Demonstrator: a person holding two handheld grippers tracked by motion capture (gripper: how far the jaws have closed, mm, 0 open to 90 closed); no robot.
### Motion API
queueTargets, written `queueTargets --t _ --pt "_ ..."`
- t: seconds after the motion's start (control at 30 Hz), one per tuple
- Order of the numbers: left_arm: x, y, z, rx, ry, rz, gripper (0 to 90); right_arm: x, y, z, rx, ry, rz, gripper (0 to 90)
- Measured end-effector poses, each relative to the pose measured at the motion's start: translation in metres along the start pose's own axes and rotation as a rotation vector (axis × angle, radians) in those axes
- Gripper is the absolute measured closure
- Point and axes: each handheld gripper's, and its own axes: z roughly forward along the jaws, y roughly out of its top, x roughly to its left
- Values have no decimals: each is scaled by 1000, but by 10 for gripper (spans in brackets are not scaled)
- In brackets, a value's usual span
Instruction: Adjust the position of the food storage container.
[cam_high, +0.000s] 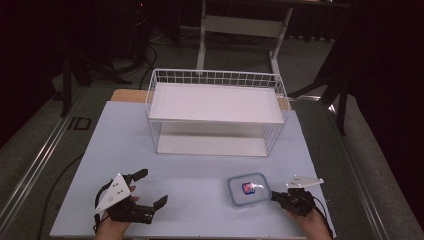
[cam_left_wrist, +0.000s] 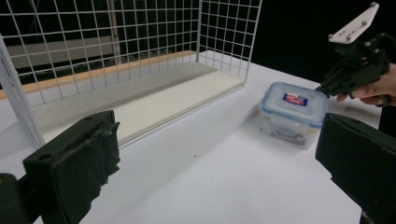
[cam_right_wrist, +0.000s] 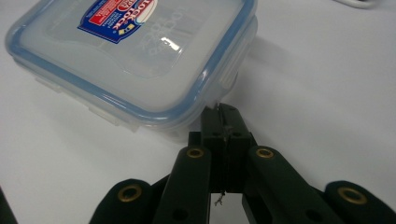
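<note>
High view showed the lidded container (cam_high: 248, 190) near the table's (cam_high: 200, 210) front edge, right of middle, well in front of the wire rack (cam_high: 216, 107). The right gripper (cam_high: 274, 195) had its jaws pressed together, tips at the container's right-hand corner, seemingly touching the rim without gripping it. The left gripper (cam_high: 150, 187) rested near the front left corner with its jaws wide apart and nothing between them.

As I judged it, a shove from closed tips against one corner could spin or skid the light box rather than move it straight, or catch a lid clasp and pop it. Contents looked dark and blurred through the plastic; the right gripper view cut off the container's far side.
</note>
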Motion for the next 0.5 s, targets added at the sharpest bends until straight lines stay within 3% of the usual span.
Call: queueTargets --t 0.07,0.3,0.5 --pt "1 0 0 0 0 0 5 3 3 6 -4 30 4 900" --pt "0 0 0 1 -1 -1 5 22 21 23 15 50 -65 900" --pt "-1 0 0 4 -5 0 5 40 30 36 29 102 -108 900"
